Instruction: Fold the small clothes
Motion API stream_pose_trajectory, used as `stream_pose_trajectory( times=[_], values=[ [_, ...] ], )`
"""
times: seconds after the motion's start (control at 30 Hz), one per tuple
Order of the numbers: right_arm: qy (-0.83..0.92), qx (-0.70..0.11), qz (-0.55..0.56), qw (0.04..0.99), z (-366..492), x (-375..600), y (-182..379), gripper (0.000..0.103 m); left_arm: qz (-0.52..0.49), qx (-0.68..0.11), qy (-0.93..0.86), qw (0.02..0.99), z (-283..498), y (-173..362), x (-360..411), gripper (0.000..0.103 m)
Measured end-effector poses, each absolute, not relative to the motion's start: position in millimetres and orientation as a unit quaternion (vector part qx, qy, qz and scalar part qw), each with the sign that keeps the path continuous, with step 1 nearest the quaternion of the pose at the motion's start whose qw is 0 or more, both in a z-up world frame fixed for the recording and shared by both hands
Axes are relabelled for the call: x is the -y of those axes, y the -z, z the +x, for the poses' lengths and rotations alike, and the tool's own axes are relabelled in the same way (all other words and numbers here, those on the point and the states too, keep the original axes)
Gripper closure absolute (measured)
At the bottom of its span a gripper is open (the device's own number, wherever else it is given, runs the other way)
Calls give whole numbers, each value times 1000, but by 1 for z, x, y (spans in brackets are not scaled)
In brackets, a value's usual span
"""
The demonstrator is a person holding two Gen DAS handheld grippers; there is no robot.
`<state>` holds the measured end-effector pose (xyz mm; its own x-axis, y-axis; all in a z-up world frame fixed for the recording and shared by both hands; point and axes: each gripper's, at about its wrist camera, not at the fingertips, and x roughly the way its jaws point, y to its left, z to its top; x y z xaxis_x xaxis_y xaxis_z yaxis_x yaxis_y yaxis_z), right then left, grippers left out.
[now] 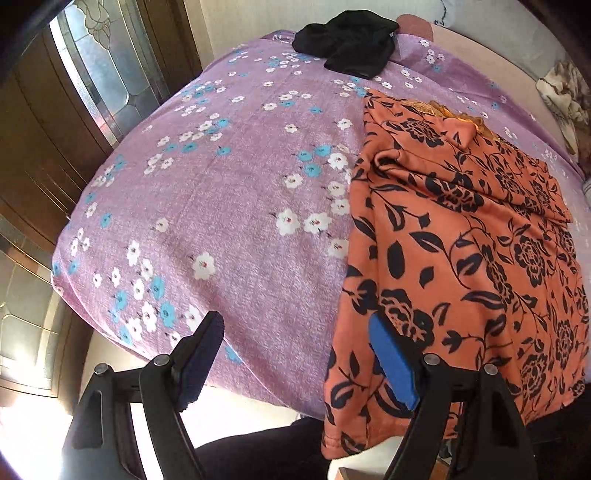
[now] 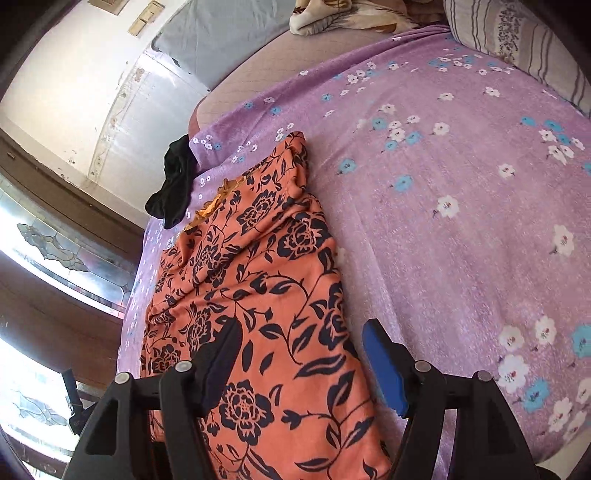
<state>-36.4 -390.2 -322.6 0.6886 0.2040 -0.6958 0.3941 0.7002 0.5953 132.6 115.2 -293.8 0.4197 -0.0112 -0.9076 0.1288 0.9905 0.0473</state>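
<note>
Hovering over the near edge of the bed, the left gripper [image 1: 295,354] had its fingers spread wide w/ nothing between them; the blue pad [image 1: 393,363] sat just above the orange floral garment [image 1: 461,258] but no pinch on the cloth could be seen. Left of it in the left wrist view, wooden doors w/ glass panels [image 1: 99,74] stood beyond the bed's edge. The purple flowered bedsheet [image 1: 221,203] lay bare in the middle, w/ a black garment [image 1: 347,40] bunched at the far edge. The orange garment lay lengthwise on the sheet, folded into a long strip, its near end hanging over the bed's edge. To its right, in the right wrist view, the right gripper [image 2: 299,365] also had fingers spread, straddling the garment's near part w/o gripping it. A striped pillow [image 2: 517,44] lay at the far right corner, beside a crumpled blanket [image 2: 332,14].
</note>
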Motion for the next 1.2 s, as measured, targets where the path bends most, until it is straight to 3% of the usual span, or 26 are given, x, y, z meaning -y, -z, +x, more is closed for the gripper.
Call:
stream_pose_trajectory(
  times=[0.13, 0.2, 0.27, 0.7, 0.87, 0.93, 0.97, 1.1, 1.2],
  values=[
    [60, -400, 385, 829, -47, 390, 329, 32, 33, -566, 62, 822, 124, 310, -112, 27],
    [61, -402, 387, 828, -50, 391, 330, 32, 14, -590, 75, 804, 120, 321, -110, 47],
    [58, -403, 386, 827, -51, 391, 330, 32, -15, -617, 94, 781, 116, 333, -109, 55],
    [43, -453, 426, 782, -60, 388, 350, 32, -38, -647, 131, 751, 103, 354, -96, 56],
    [41, -479, 428, 766, -56, 384, 362, 32, -38, -643, 134, 753, 106, 350, -88, 76],
    [29, -488, 416, 767, -53, 375, 364, 34, -46, -644, 136, 752, 109, 352, -89, 78],
    [22, -494, 407, 768, -51, 370, 364, 39, -50, -645, 136, 751, 110, 352, -89, 78],
    [-15, -509, 383, 771, -48, 348, 365, 80, -64, -652, 142, 742, 116, 354, -94, 73],
    [-13, -511, 364, 779, -48, 341, 363, 81, -77, -657, 147, 736, 120, 355, -99, 70]
  ],
)
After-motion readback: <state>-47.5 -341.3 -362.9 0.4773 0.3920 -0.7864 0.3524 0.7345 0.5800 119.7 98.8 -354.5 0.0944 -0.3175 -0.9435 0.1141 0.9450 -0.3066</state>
